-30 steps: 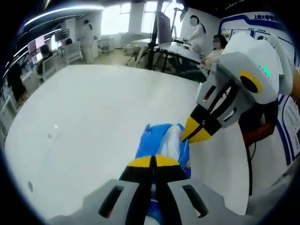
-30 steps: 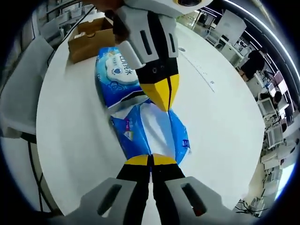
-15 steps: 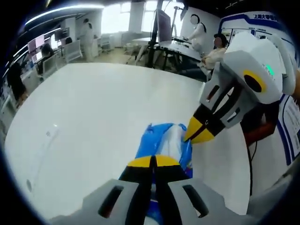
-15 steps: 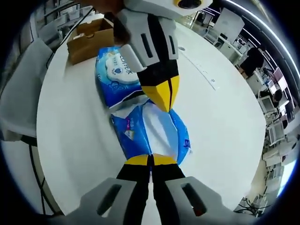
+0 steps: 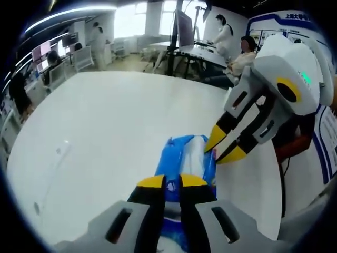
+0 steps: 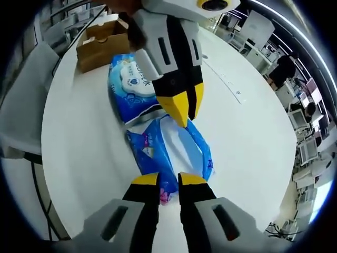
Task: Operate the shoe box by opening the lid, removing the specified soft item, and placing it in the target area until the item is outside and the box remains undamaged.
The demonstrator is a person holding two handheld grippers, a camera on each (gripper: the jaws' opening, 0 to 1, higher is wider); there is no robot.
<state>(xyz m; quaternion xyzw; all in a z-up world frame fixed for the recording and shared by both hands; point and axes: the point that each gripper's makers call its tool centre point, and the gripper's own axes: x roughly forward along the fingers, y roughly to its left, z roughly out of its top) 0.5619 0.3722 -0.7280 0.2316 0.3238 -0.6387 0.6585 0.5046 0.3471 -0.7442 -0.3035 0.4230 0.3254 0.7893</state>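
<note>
A soft blue packet lies flat on the white table, between two grippers that face each other. In the right gripper view my right gripper stands open at the packet's near end, its jaws parted with the packet's end between them. My left gripper comes down from the top onto the far end, its tips slightly apart. In the left gripper view the left gripper is open over the blue packet, and the right gripper reaches in from the right with parted tips.
A second pale blue wipes pack lies just beyond the packet. Behind it stands the brown cardboard shoe box, near the table's edge. The white table stretches wide to the left. People, desks and a chair are in the room behind.
Both grippers were shut on the ends of the blue packet; now both have parted their jaws. The packet stays on the table.
</note>
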